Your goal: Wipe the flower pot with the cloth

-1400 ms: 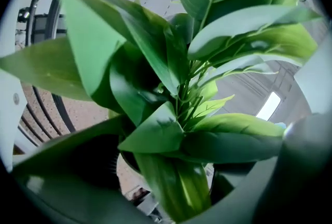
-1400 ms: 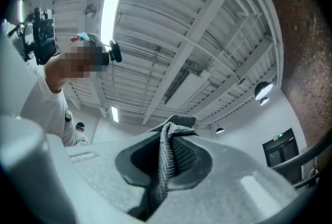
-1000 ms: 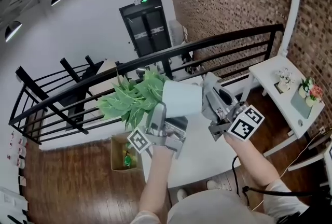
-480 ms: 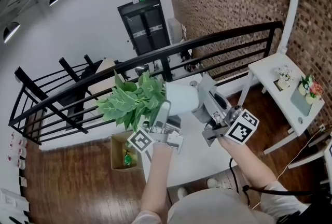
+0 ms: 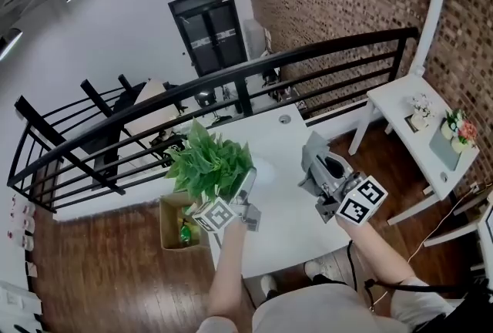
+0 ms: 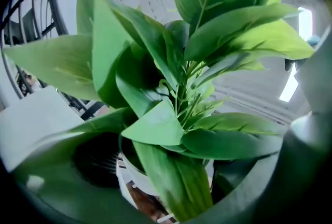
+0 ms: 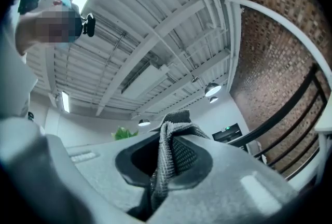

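Note:
A plant with broad green leaves (image 5: 209, 166) stands upright over the left part of the white table (image 5: 293, 223). Its white flower pot (image 6: 128, 176) is hidden under the leaves in the head view. My left gripper (image 5: 240, 185) reaches up from below and is shut on the pot, one jaw on each side of the rim; whether the pot rests on the table I cannot tell. My right gripper (image 5: 312, 148) hovers to the right, apart from the plant. It is shut on a grey knitted cloth (image 7: 171, 153) that bunches up between the jaws.
A black metal railing (image 5: 308, 58) runs along the table's far side. A white side table (image 5: 400, 104) with small flower decorations stands at the right by the brick wall. A cardboard box (image 5: 173, 227) sits on the wooden floor left of the table.
The pot was held high and tipped on its side with the cloth gripper against it. Now it is lowered and turned upright, and the right gripper has sunk and drawn away from it.

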`<state>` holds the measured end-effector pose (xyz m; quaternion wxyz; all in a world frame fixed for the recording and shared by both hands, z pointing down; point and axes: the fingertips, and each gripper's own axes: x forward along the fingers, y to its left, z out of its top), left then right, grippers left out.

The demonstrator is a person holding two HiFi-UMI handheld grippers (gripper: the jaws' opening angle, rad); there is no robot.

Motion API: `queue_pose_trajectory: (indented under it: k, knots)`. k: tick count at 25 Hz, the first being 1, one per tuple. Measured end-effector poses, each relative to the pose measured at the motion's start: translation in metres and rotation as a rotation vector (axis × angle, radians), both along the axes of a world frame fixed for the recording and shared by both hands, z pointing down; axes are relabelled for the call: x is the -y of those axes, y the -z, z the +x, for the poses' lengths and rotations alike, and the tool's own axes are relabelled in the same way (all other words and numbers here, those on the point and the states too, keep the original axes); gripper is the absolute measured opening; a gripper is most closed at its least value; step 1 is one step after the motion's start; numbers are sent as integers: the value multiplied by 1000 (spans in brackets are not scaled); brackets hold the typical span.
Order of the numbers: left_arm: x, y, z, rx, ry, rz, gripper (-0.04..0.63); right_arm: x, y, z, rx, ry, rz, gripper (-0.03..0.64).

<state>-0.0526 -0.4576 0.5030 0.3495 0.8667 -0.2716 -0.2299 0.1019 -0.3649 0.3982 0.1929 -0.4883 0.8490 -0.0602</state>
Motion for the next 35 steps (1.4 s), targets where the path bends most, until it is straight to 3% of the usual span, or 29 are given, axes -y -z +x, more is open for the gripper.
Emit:
queue_pose_trajectory:
  k: [3,7,15,17,22,27,30,35]
  knots:
    - [9,-45,-2,108,56,-11,548,3,-44,11,-36,-38,-68,0]
    - [7,-91,-4,270,31,-19,548,3,-87,-2,-60,-28,-160,1]
    - [47,-177,-7,600,93,129,548,32,-189,-19,-153,26,-274,2]
    - [58,-195,-7,662,82,127,548,41,-212,-22,-147,27,-299,2]
    - [72,-247,-12,736,66,70,548,51,-241,-25,-115,10,-313,2]
    - [76,-268,-9,791,104,160,557,55,-260,-33,-145,23,-320,1]
    - [66,-268,-9,762,86,138,563,49,-254,-35,-129,8,-333,1]
    - [20,-216,-56,681,120,106,566,15,-185,-51,-65,-23,-275,0]
